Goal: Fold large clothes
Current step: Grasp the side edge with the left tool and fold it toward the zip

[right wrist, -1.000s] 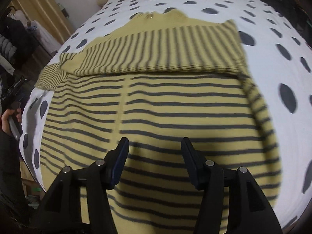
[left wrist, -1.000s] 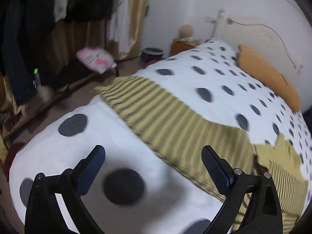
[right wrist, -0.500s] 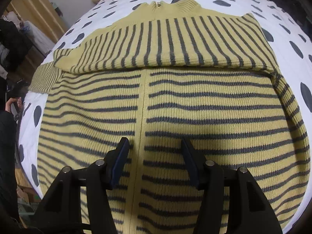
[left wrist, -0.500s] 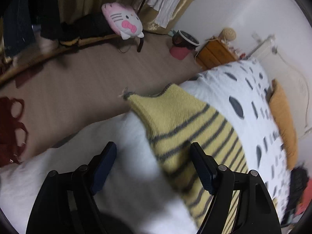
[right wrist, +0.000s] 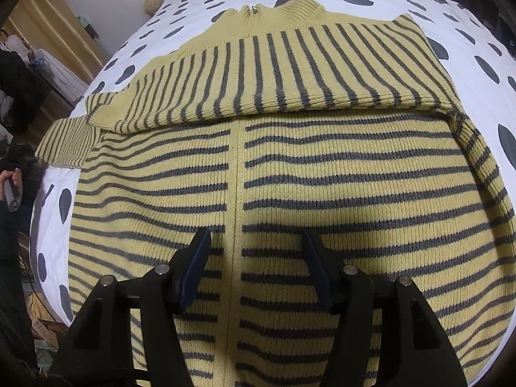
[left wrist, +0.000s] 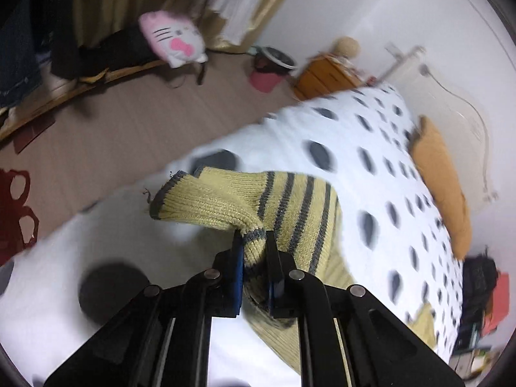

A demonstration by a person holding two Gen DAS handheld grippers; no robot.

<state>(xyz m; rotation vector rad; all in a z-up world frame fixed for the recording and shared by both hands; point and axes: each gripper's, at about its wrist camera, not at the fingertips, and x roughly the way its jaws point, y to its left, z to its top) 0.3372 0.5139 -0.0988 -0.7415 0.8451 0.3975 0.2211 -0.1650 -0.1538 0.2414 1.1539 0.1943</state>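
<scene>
We see the bed (right wrist: pixel 477 3) under its white, dark-spotted cover filling both views, and the yellow sweater (right wrist: pixel 322 174) with grey stripes lies spread over the middle of that bed, collar toward the orange pillow (left wrist: pixel 441 190) at the bed's head. The sweater's lower hem is cut off below the right wrist view, and its far edge toward the bed's right side curls out of sight. One sleeve is folded across the chest, lying flat on the body of the sweater. In the left wrist view most of the bed is smeared by blur, so the spots near the pillow are hard to read. The left gripper (left wrist: pixel 253 242) has just closed: a second ago its jaws stood wide over bare bedcover, and now they pinch the ribbed cuff (left wrist: pixel 251 248) of the other sleeve at the bed's edge, the cuff's end flopping toward the floor side. The right gripper (right wrist: pixel 256 248) hangs partly open over the sweater's centre seam, nothing between its jaws, closer to the knit than before. At the bed's left edge a hand (right wrist: pixel 13 183) grips something we cannot make out.
</scene>
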